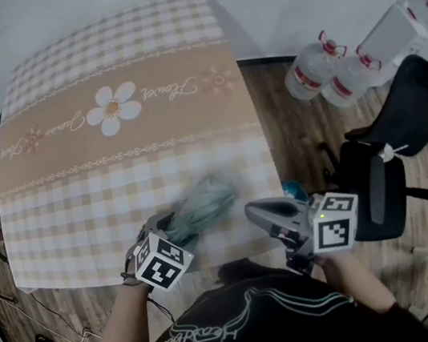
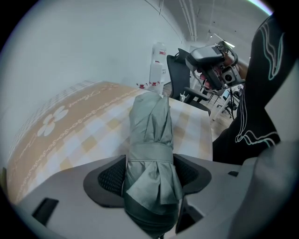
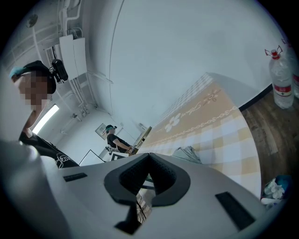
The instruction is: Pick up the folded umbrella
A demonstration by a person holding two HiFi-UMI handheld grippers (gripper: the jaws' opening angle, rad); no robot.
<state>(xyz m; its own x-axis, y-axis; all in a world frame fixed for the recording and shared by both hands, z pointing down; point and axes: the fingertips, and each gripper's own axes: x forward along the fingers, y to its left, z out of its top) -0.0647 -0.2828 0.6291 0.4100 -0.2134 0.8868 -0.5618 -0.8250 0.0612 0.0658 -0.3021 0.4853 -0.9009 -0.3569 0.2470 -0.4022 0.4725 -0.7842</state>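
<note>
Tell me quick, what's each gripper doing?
Left gripper: closed on the folded umbrella.
Right gripper: closed, holding nothing.

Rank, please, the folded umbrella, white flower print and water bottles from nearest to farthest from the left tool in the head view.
1. folded umbrella, clamped in the left tool.
2. white flower print, farther up the table.
3. water bottles, floor at right.

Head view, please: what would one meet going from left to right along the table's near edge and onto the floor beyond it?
left gripper → folded umbrella → right gripper → black office chair
</note>
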